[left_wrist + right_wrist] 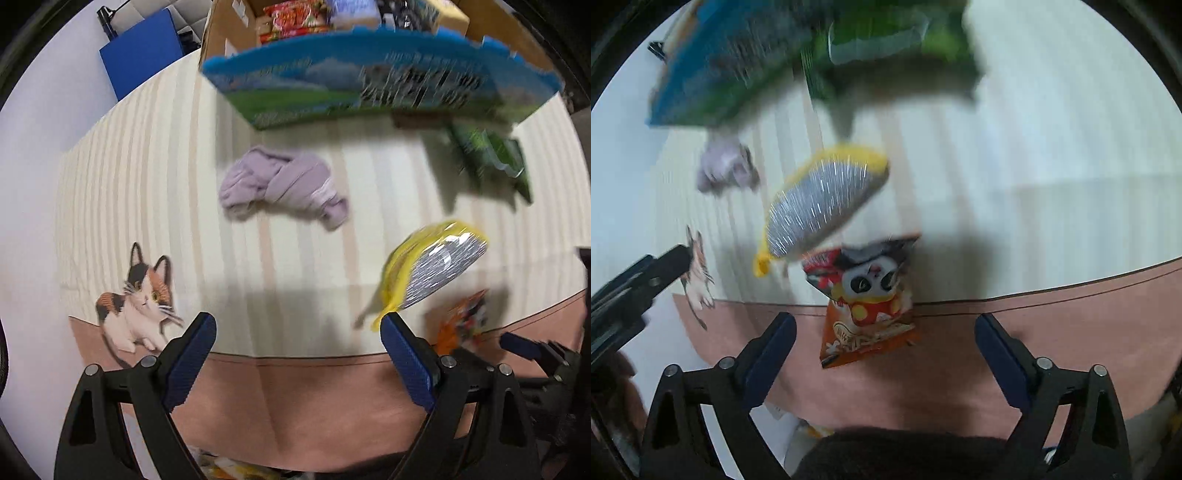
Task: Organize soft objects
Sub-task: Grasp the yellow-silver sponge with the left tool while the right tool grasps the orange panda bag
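Note:
A crumpled lilac cloth [283, 184] lies on the striped table mat [166, 184], ahead of my left gripper [298, 328], which is open and empty above the mat's near edge. A yellow and silver snack bag [432, 273] lies right of it. In the right wrist view my right gripper [885, 332] is open and empty, just short of an orange panda snack bag [868, 302]. The yellow and silver bag [823, 206] lies beyond it, the lilac cloth [726, 168] further left, and a green bag [894, 40] at the far end.
A blue and green picture box [369, 81] stands at the back, with a cardboard box [229, 33] of packets behind it. A green bag [491, 158] lies at the right. A cat picture [136, 299] is printed on the mat. The left gripper [635, 288] shows at the left.

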The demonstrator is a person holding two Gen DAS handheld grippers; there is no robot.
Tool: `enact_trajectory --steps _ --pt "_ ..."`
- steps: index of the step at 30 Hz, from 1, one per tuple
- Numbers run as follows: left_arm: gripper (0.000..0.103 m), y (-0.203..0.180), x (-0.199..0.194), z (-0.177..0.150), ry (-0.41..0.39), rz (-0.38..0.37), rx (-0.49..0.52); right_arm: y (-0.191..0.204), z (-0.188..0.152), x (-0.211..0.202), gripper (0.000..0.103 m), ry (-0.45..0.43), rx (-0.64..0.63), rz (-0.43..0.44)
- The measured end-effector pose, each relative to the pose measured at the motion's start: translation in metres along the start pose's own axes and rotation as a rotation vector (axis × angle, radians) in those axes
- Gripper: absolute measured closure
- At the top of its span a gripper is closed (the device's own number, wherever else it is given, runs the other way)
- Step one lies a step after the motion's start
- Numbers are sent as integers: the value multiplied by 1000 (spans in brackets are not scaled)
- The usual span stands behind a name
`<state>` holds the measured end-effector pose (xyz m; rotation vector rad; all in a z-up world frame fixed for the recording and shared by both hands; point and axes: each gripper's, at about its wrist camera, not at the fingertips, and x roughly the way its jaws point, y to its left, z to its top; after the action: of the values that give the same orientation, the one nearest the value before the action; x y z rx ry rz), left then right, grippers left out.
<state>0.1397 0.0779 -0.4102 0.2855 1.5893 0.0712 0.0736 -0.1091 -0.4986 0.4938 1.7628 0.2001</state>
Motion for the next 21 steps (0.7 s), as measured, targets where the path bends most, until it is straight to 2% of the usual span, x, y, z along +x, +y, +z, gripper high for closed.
enact_trajectory --steps 3,5,10,15,19,21 --pt "12 3 4 -3 7 25 19 6 -1 28 27 43 -13 -27" --pt "12 2 3 -4 8 32 36 14 -4 24 44 16 -49 -70" --pt "12 -28 -2 2 -18 25 149 7 -12 -4 45 -55 -79 -191" --pt "12 -104 12 7 -38 83 415 -32 -16 -33 45 -95 -78 -335" --pt "12 -158 40 9 -6 164 635 -60 -17 -40 45 -74 -45 -370" --pt "12 -169 54 14 27 186 671 -68 -17 -40 45 -61 -44 -387"
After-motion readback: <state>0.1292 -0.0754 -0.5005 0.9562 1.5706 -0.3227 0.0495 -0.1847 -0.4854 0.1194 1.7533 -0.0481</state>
